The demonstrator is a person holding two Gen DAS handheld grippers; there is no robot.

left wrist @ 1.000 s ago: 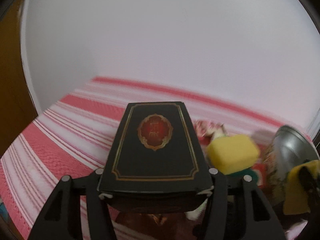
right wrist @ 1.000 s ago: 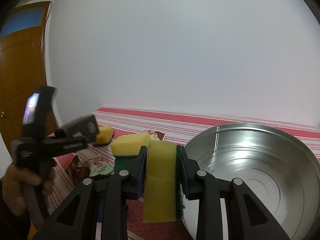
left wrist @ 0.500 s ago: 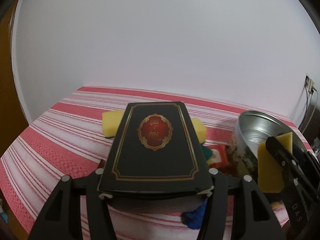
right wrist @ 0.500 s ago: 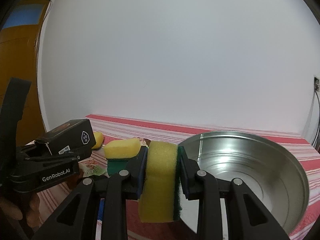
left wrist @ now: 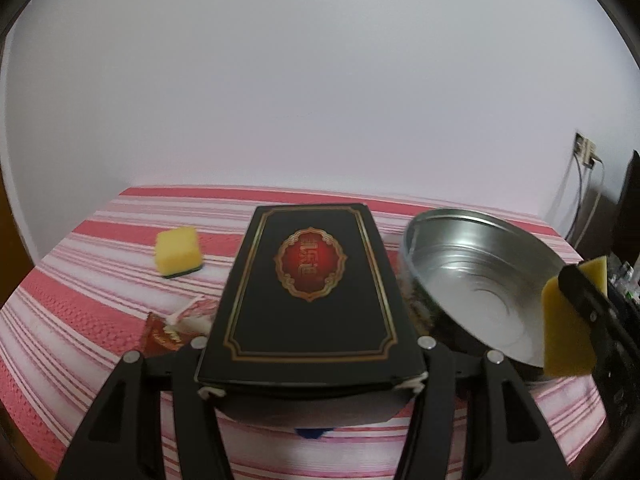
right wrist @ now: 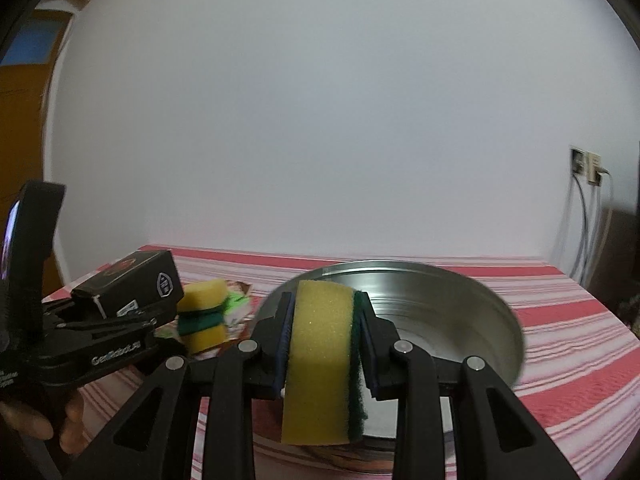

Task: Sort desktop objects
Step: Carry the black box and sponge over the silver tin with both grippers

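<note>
We see the left hand-held gripper (left wrist: 310, 354) squeezing a black box (left wrist: 308, 292) and holding it up over the striped surface (left wrist: 80, 320). The right hand-held gripper (right wrist: 324, 344) squeezes a yellow and green sponge (right wrist: 320, 364) in front of the shiny metal bowl (right wrist: 460, 312). Another sponge (left wrist: 177, 252) lies on the surface, away from the bowl.

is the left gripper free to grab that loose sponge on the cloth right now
Probably not. The left gripper is already clamped on the black box, so its jaws are full. The loose sponge lies in the open on the striped cloth, unblocked, but the box would have to go first.
</note>
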